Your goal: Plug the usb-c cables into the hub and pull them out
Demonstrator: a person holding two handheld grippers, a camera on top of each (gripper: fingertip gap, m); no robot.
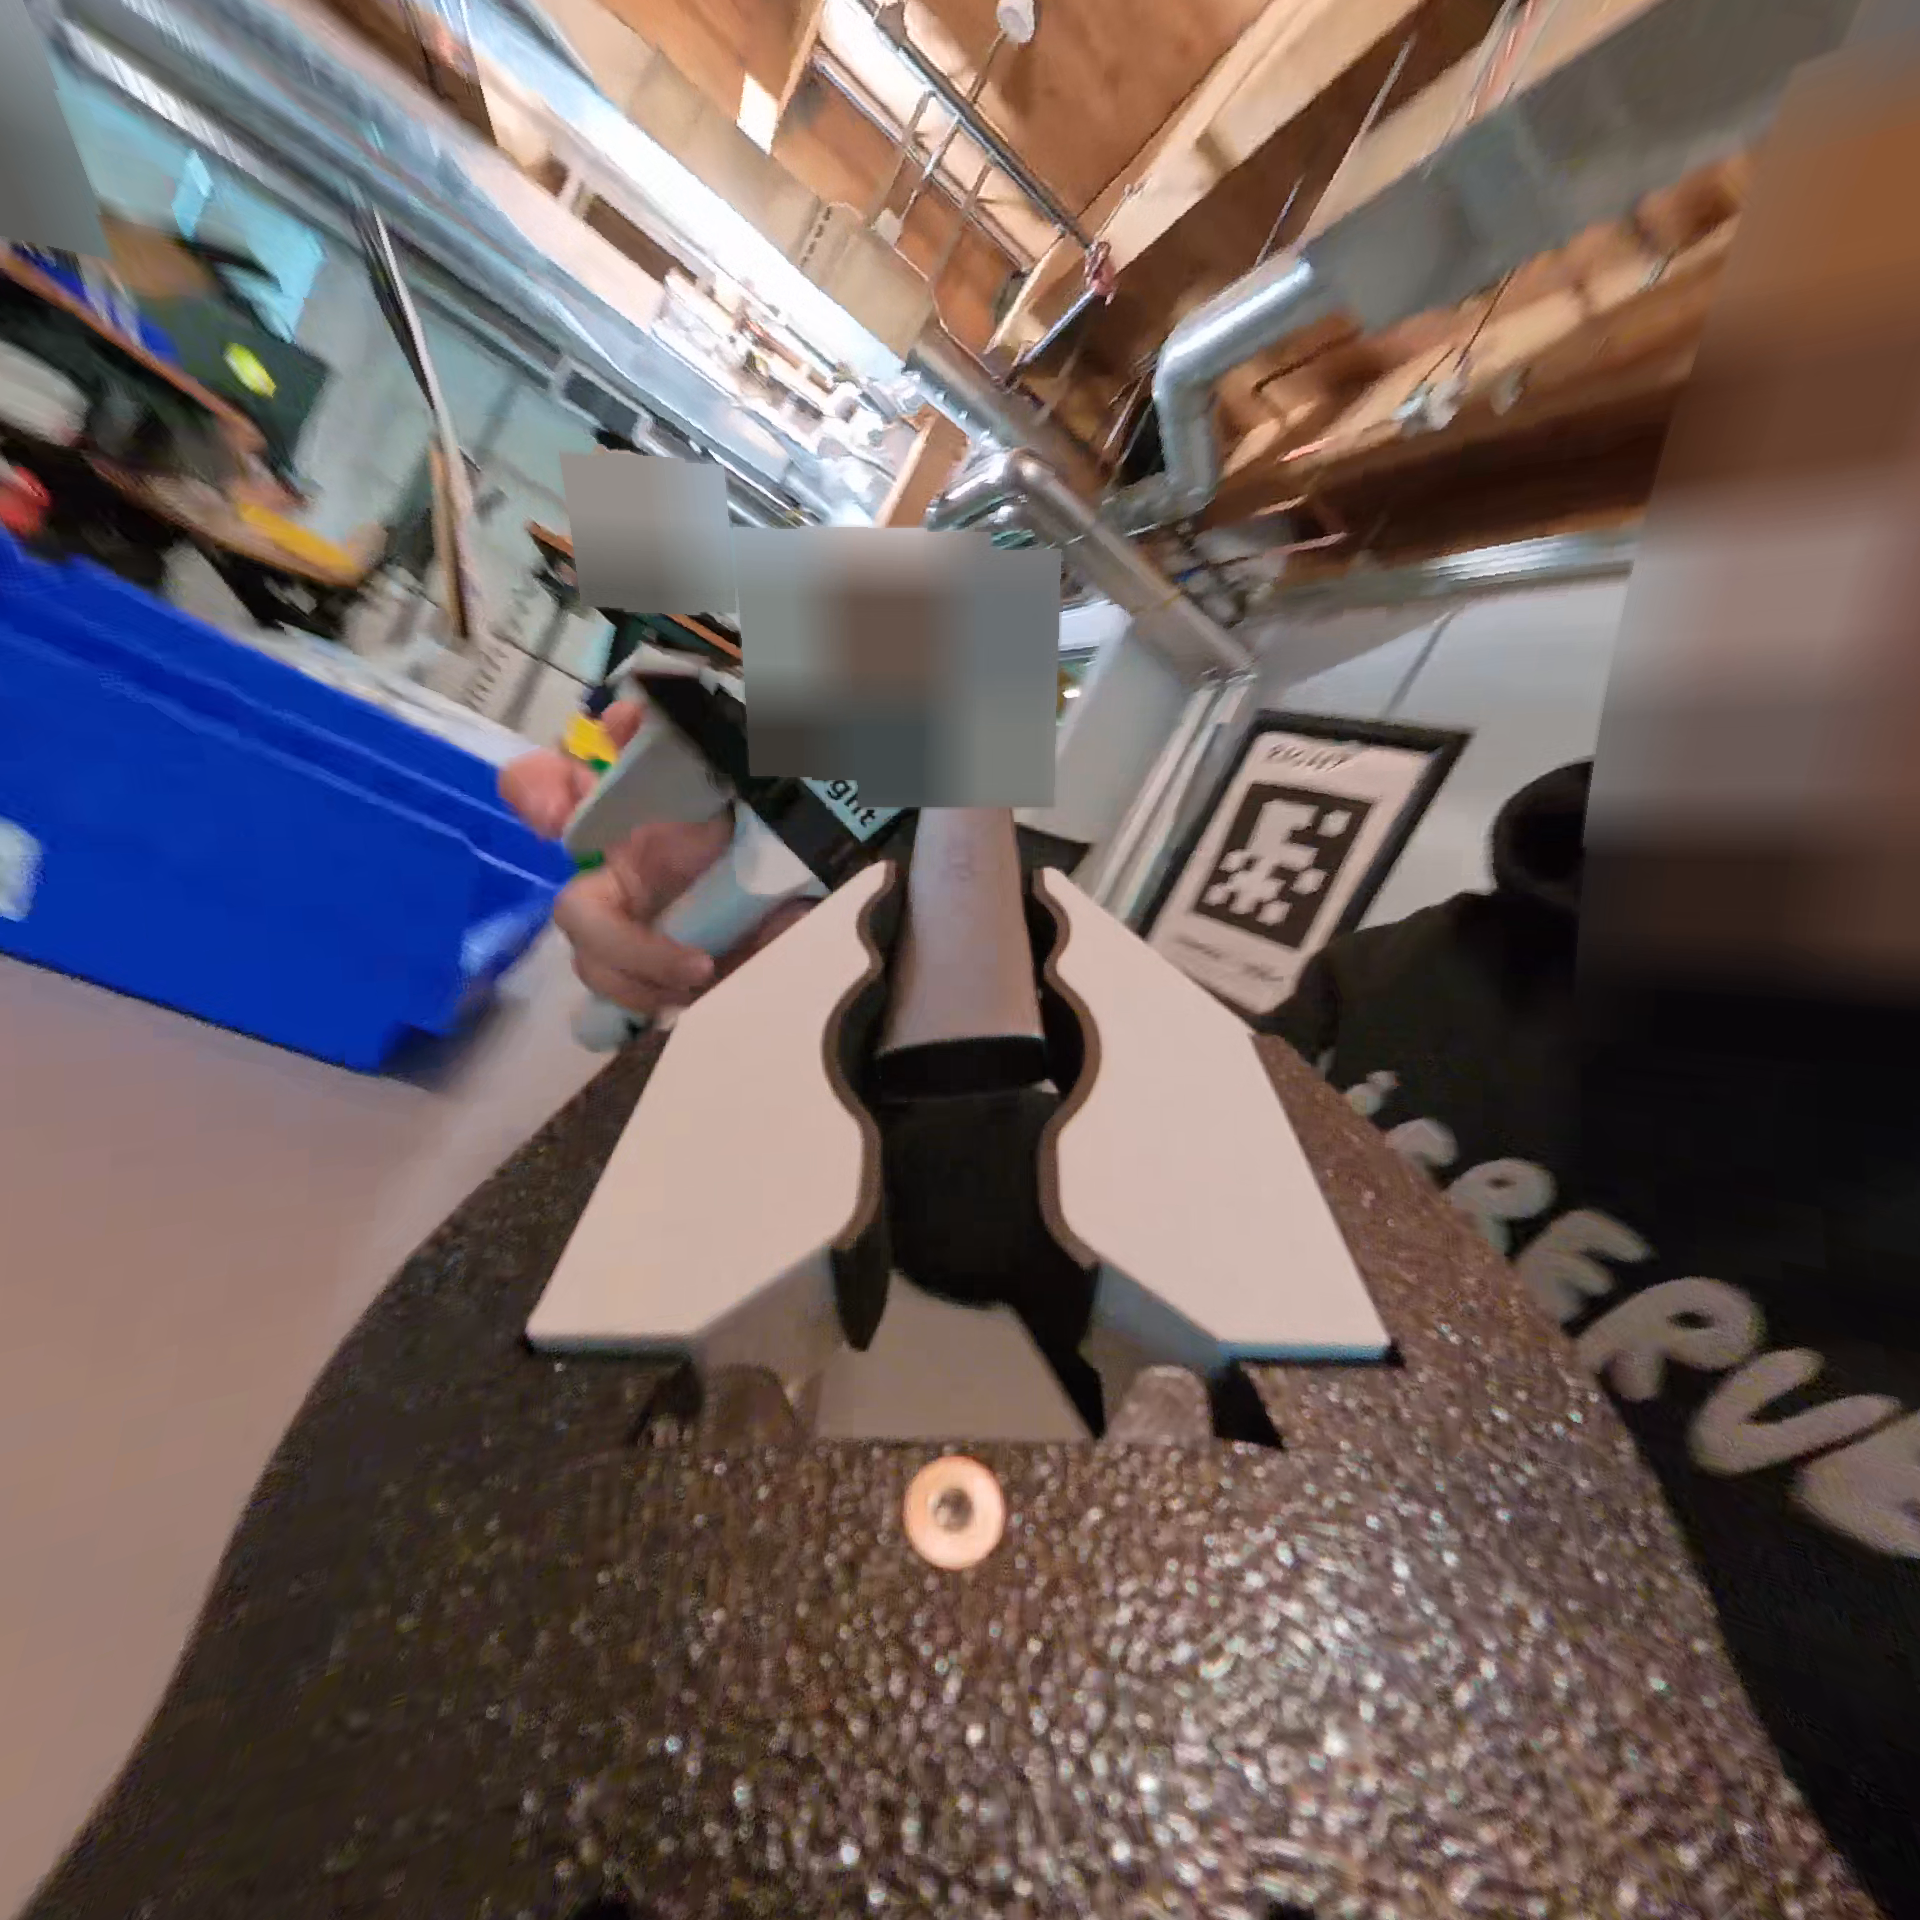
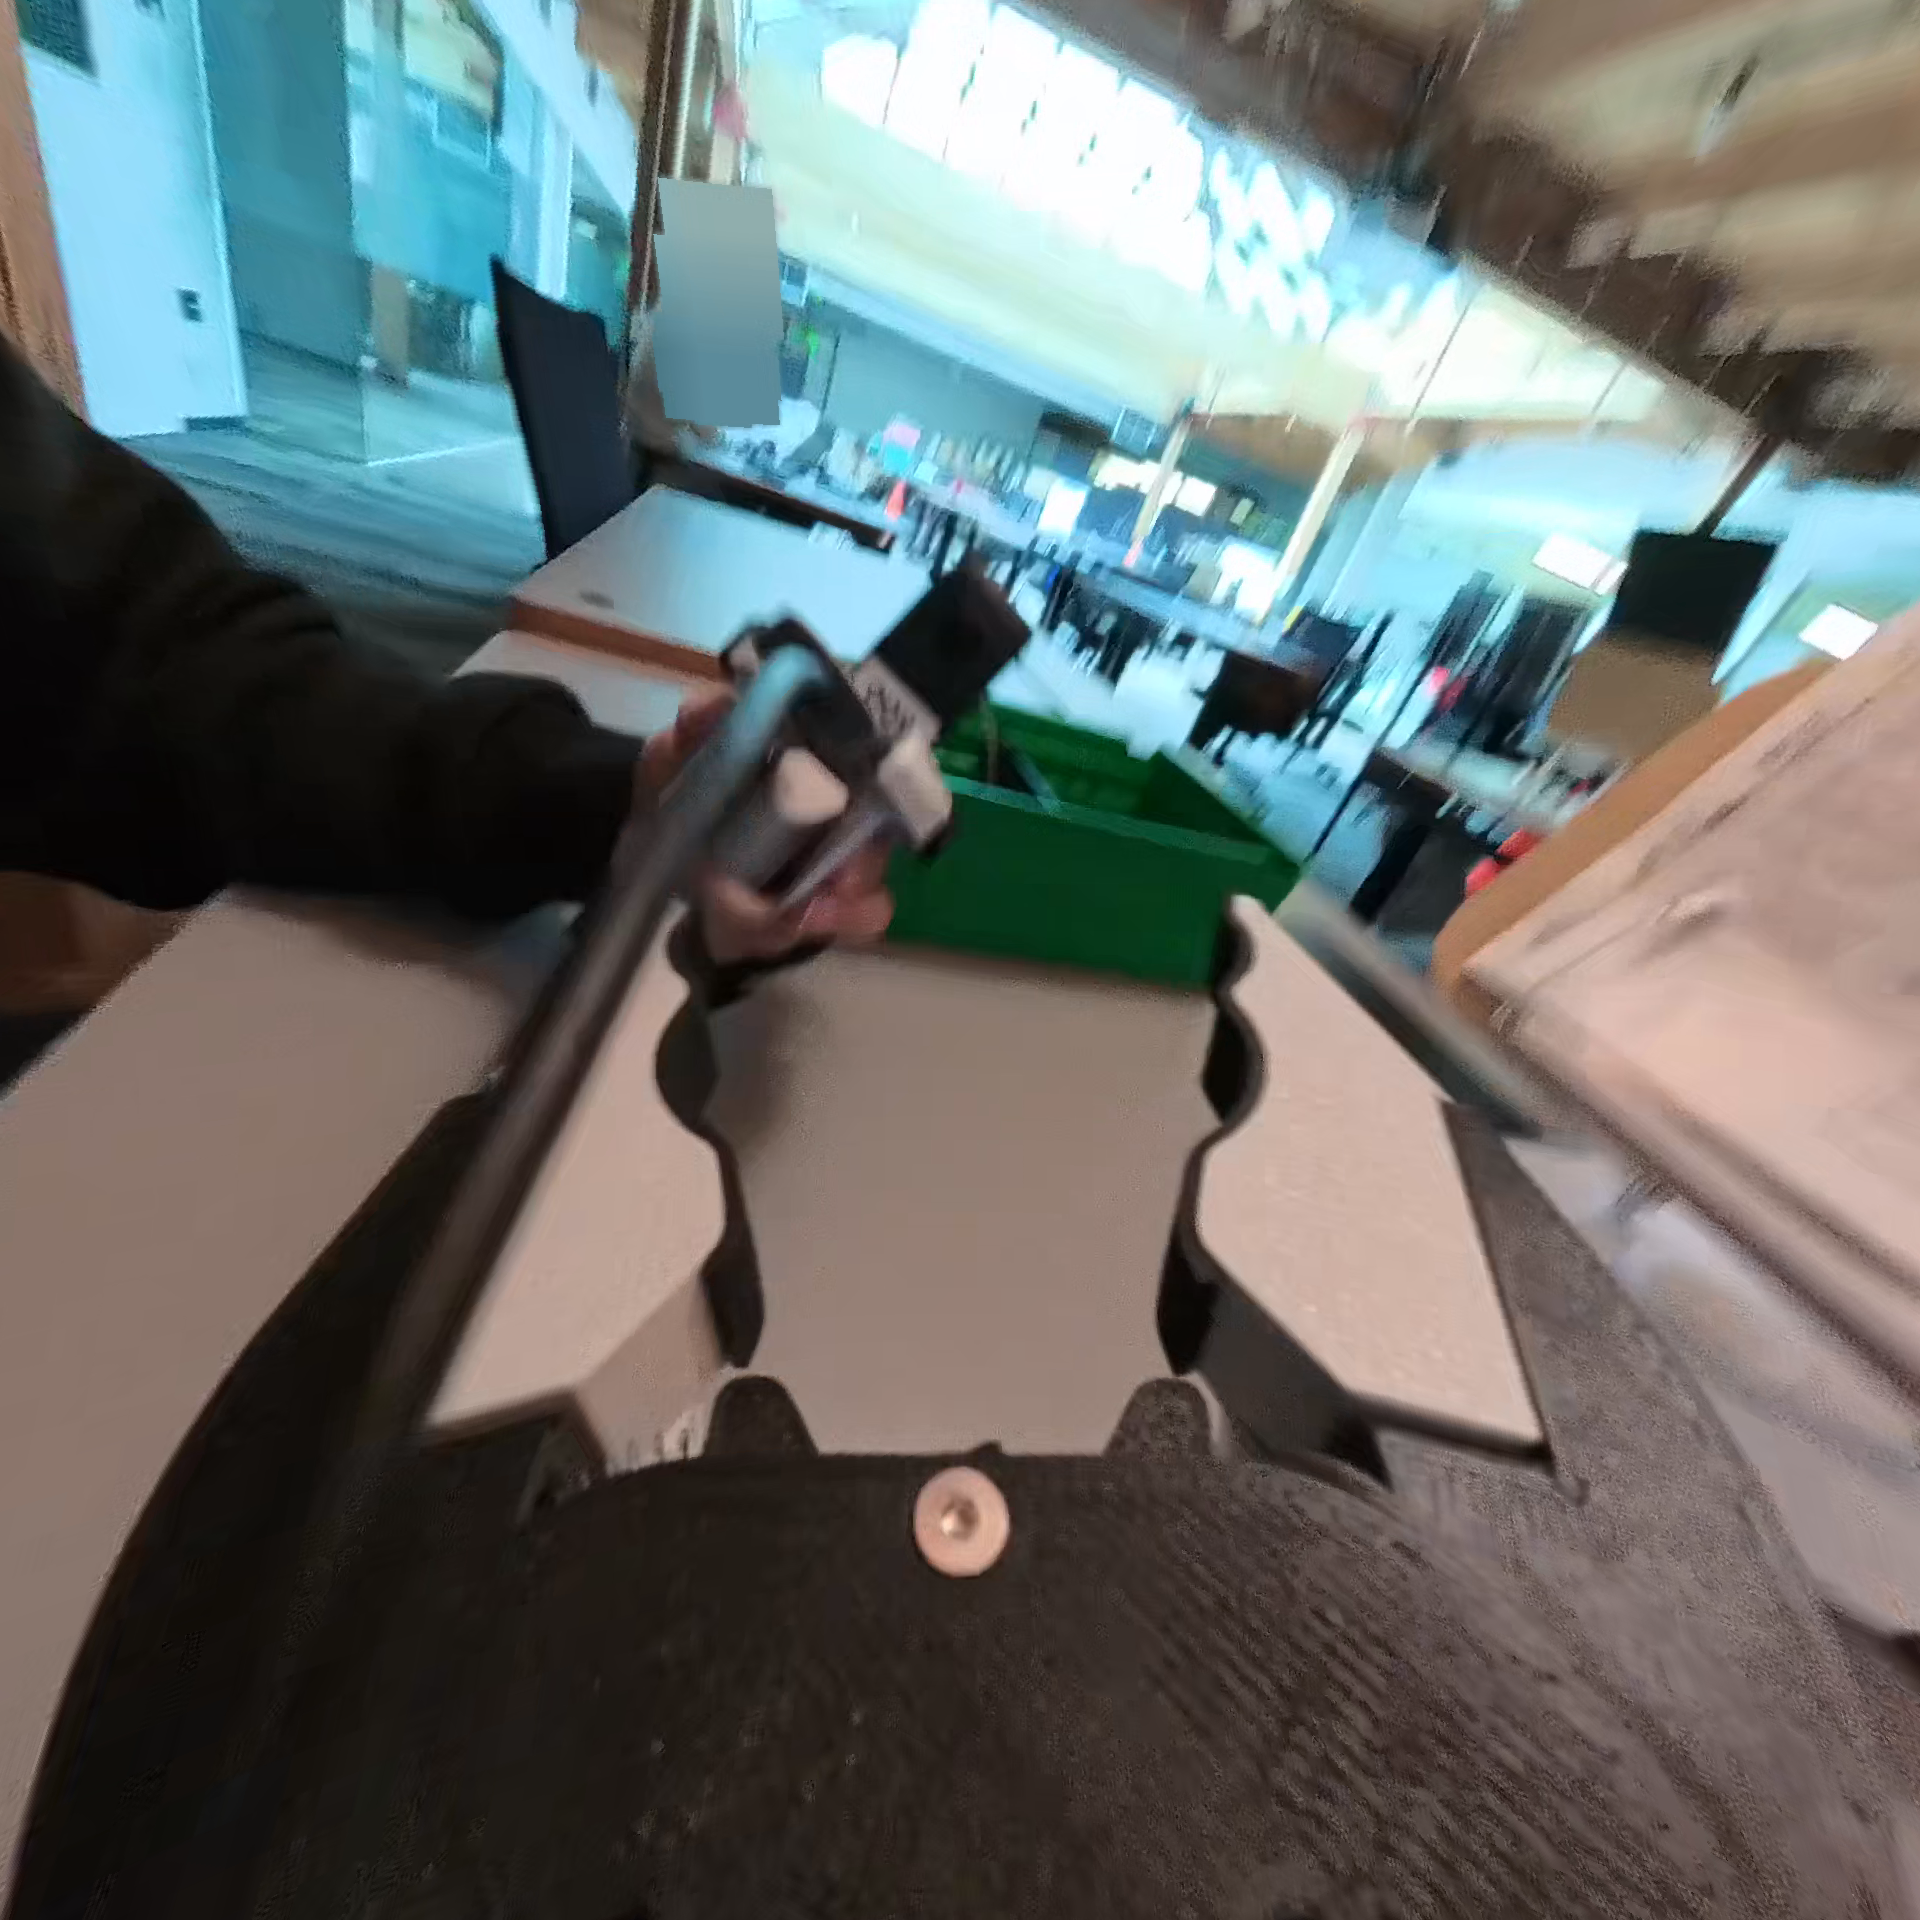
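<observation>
No hub shows in either view. My left gripper (image 1: 966, 873) has its white fingers a narrow gap apart with nothing between them; it is tilted up toward the ceiling, and a person's forearm and black sleeve show behind the gap. My right gripper (image 2: 961, 925) is wide open and empty above the pale table (image 2: 208, 1091). A blurred grey bar or cable (image 2: 582, 1018) runs from the left gripper (image 2: 831, 748), held in a hand, down past my right gripper's left finger. The right gripper (image 1: 665, 800), held in a hand, also shows in the left wrist view.
A blue bin (image 1: 229, 831) stands on the table (image 1: 156, 1195) at the left. A framed black-and-white marker card (image 1: 1288, 842) leans behind. A green bin (image 2: 1060, 873) stands beyond my right gripper. A cardboard box (image 2: 1714, 987) is close on the right. Both views are motion-blurred. The gap from one gripper's tips to the other's is roughly 5 centimetres.
</observation>
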